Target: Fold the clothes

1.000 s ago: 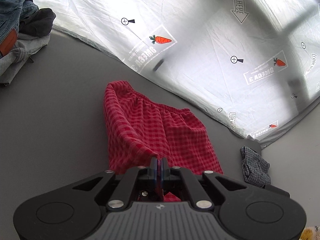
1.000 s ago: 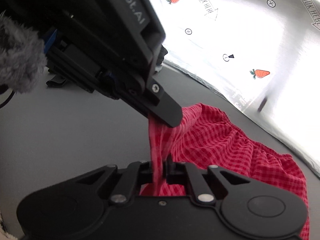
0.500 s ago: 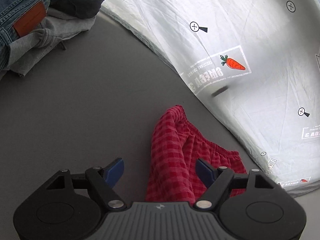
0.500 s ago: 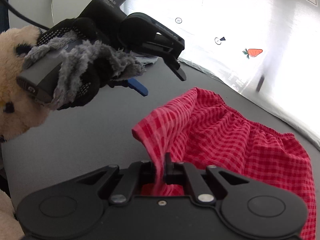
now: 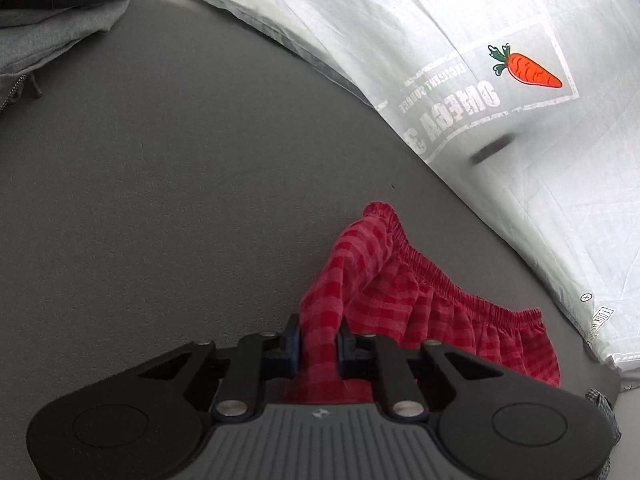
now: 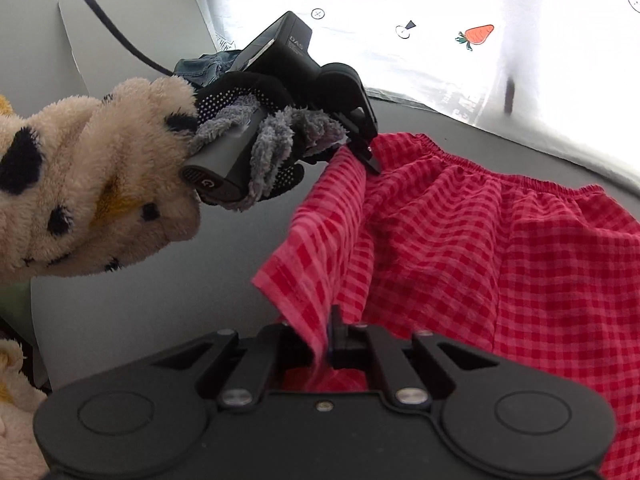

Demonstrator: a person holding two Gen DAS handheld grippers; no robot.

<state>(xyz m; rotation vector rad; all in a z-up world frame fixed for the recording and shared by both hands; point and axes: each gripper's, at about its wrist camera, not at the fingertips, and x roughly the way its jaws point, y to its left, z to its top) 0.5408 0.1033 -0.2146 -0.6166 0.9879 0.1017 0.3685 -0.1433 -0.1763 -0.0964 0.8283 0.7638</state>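
Observation:
Red checked shorts (image 6: 500, 248) with an elastic waistband lie on the grey table (image 5: 160, 200); they also show in the left wrist view (image 5: 400, 300). My left gripper (image 5: 318, 346) is shut on a raised fold of the shorts near the waistband corner; it shows in the right wrist view (image 6: 370, 160) too, held by a gloved hand. My right gripper (image 6: 326, 338) is shut on the shorts' near left hem, lifting that edge off the table.
A white sheet printed with carrots (image 5: 520, 80) covers the table's far side. A pile of grey and denim clothes (image 5: 48, 32) lies at the far left. A small dark checked cloth (image 5: 600, 400) lies at the right edge. A fuzzy cream sleeve (image 6: 92, 176) fills the left.
My left gripper let go of the shorts, opened, moved toward the waistband corner and has shut on the fabric there. My right gripper has kept its hold on the hem.

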